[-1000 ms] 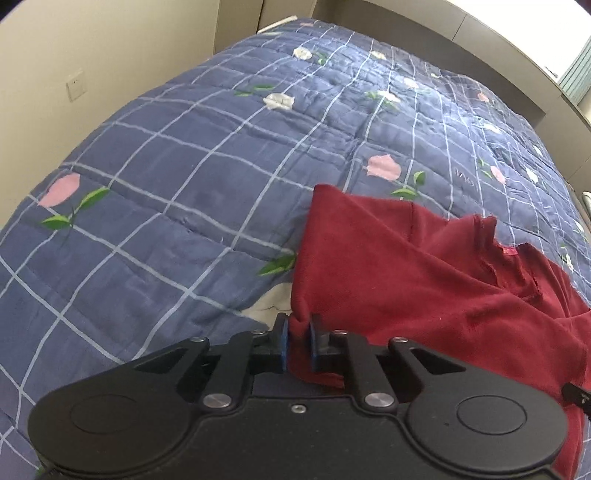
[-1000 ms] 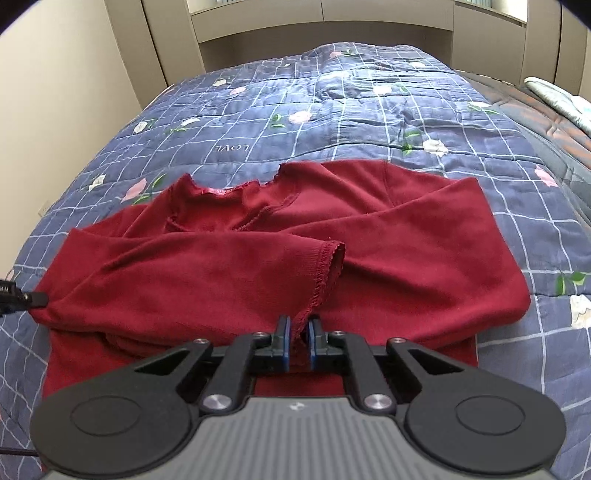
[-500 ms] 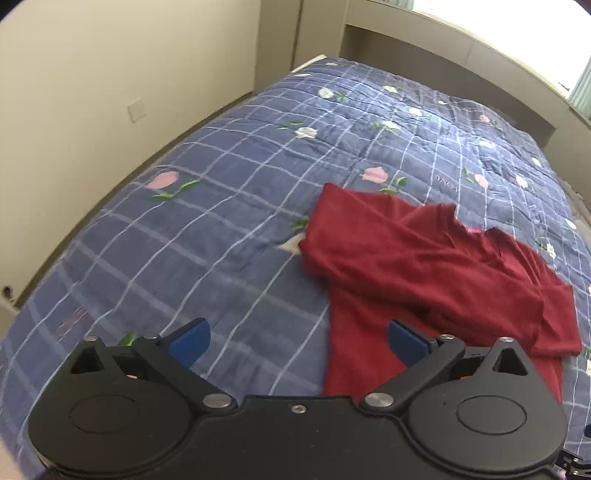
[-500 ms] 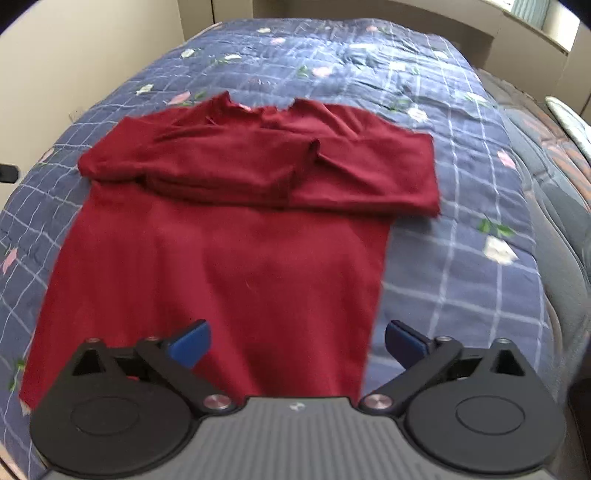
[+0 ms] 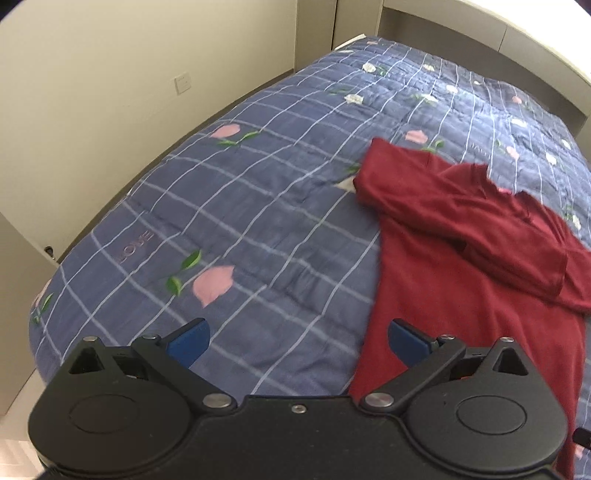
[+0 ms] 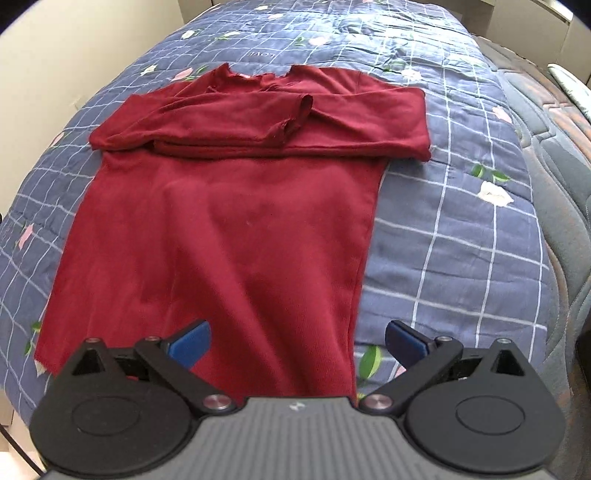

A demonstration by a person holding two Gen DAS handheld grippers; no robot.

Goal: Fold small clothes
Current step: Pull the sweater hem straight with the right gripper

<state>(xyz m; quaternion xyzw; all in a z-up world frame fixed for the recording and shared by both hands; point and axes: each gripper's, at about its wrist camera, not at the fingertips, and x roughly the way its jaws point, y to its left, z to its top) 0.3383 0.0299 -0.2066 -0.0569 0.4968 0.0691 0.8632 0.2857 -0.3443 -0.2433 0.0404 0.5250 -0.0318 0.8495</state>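
Observation:
A dark red long-sleeved top (image 6: 229,221) lies flat on the bed, neck at the far end. Both sleeves (image 6: 258,122) are folded across the chest. In the left wrist view the top (image 5: 461,266) lies at the right. My left gripper (image 5: 297,341) is open and empty above the quilt, near the top's lower left edge. My right gripper (image 6: 295,341) is open and empty above the top's lower right hem.
A blue checked quilt with flower prints (image 5: 240,192) covers the bed. A beige wall with a socket (image 5: 183,83) runs along the left. A headboard ledge (image 5: 480,33) stands at the far end. A dark mattress edge (image 6: 561,206) shows at the right.
Both grippers let go of the sleeves, opened, and pulled back toward the foot of the bed. The sleeves now rest folded across the chest.

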